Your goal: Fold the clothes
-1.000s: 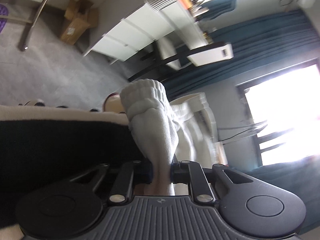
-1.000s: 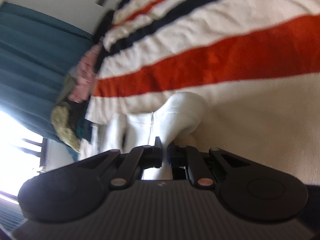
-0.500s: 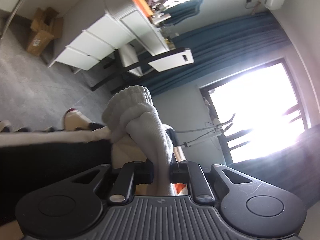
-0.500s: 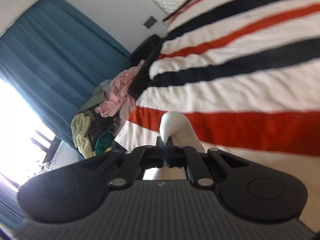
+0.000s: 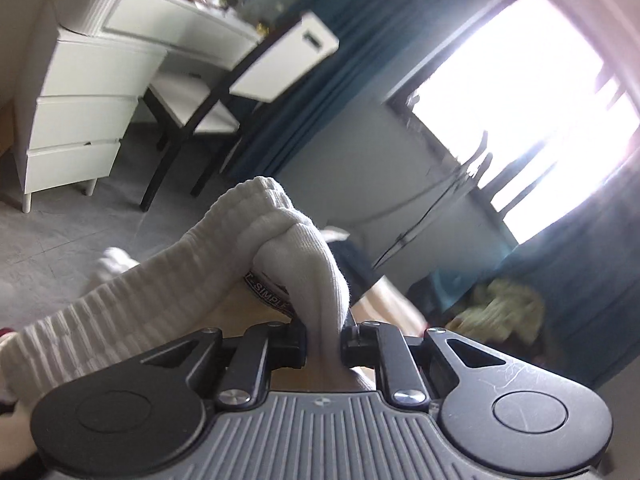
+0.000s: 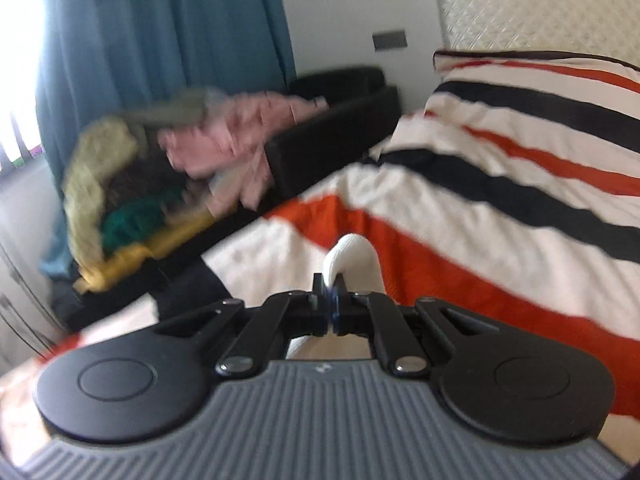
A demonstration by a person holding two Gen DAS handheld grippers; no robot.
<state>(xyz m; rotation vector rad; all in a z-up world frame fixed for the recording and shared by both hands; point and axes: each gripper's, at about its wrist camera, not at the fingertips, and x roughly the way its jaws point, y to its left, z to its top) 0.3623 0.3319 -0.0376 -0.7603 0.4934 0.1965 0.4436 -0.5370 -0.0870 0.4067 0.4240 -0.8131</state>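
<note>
Left gripper (image 5: 323,347) pinches the white ribbed garment (image 5: 168,280), its length trailing toward eight o'clock; right gripper (image 6: 331,314) pinches another white fold (image 6: 352,258) at twelve o'clock.

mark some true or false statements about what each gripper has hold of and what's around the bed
1. The left gripper is shut on a white ribbed garment. True.
2. The right gripper is open and empty. False: it is shut on a fold of white fabric.
3. The bedcover is plain blue. False: it has red, black and white stripes.
4. A pile of clothes lies beside the bed. True.
5. The curtains are blue. True.
</note>
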